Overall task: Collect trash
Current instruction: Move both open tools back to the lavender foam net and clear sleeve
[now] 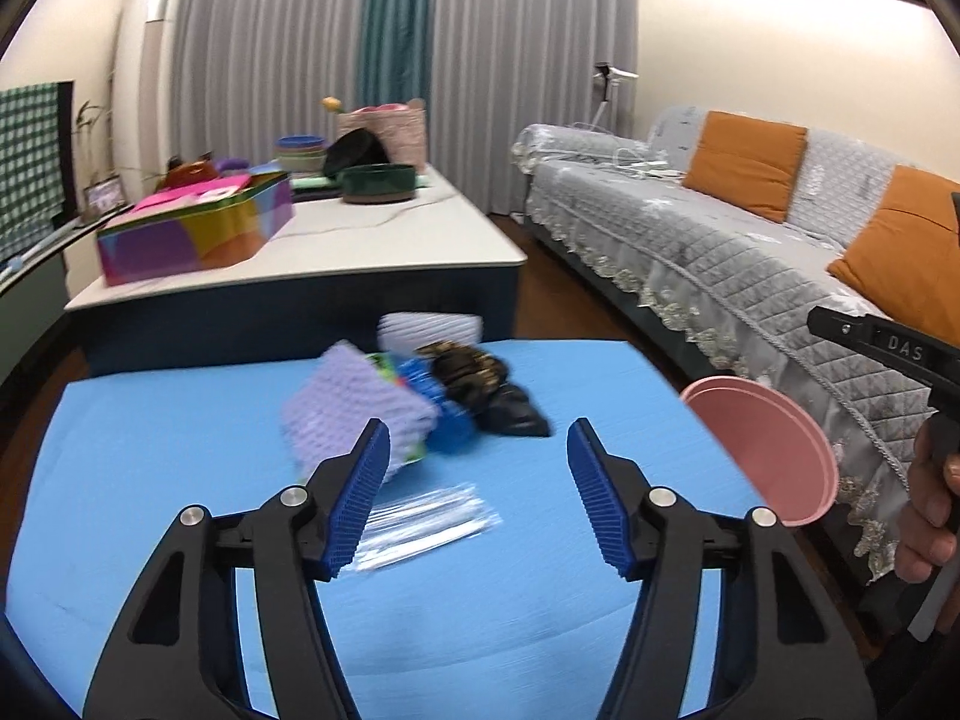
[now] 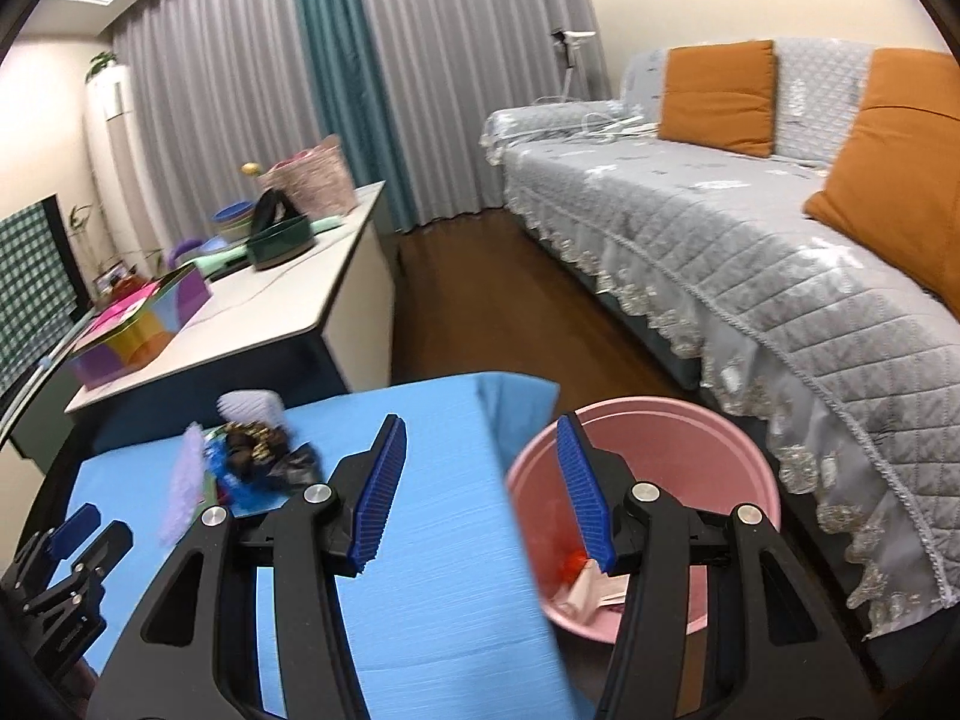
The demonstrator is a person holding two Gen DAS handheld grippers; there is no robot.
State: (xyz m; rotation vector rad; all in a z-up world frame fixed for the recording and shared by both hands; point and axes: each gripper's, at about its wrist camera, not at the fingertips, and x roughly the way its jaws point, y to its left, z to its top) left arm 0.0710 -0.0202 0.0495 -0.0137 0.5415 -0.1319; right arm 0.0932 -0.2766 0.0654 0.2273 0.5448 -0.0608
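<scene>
A pile of trash lies on the blue-covered table [image 1: 150,480]: a lilac foam net [image 1: 354,414], a blue wrapper [image 1: 450,426], a dark patterned wrapper [image 1: 468,369], a black bag [image 1: 516,414] and a white foam sleeve [image 1: 429,327]. A clear plastic wrapper [image 1: 426,519] lies nearer, by the left pad. My left gripper [image 1: 477,450] hovers open over the table just short of the pile, nothing between its fingers. My right gripper [image 2: 480,438] is open and empty above the table's right edge and the pink bin [image 2: 738,450]. Red and white scraps [image 2: 585,582] lie in the bin.
A long white table [image 1: 384,240] behind carries a colourful box [image 1: 198,231], bowls and baskets. A grey quilted sofa [image 2: 720,240] with orange cushions runs along the right. Wooden floor [image 2: 480,300] shows between them. A hand [image 1: 924,516] holds a black handle at the right.
</scene>
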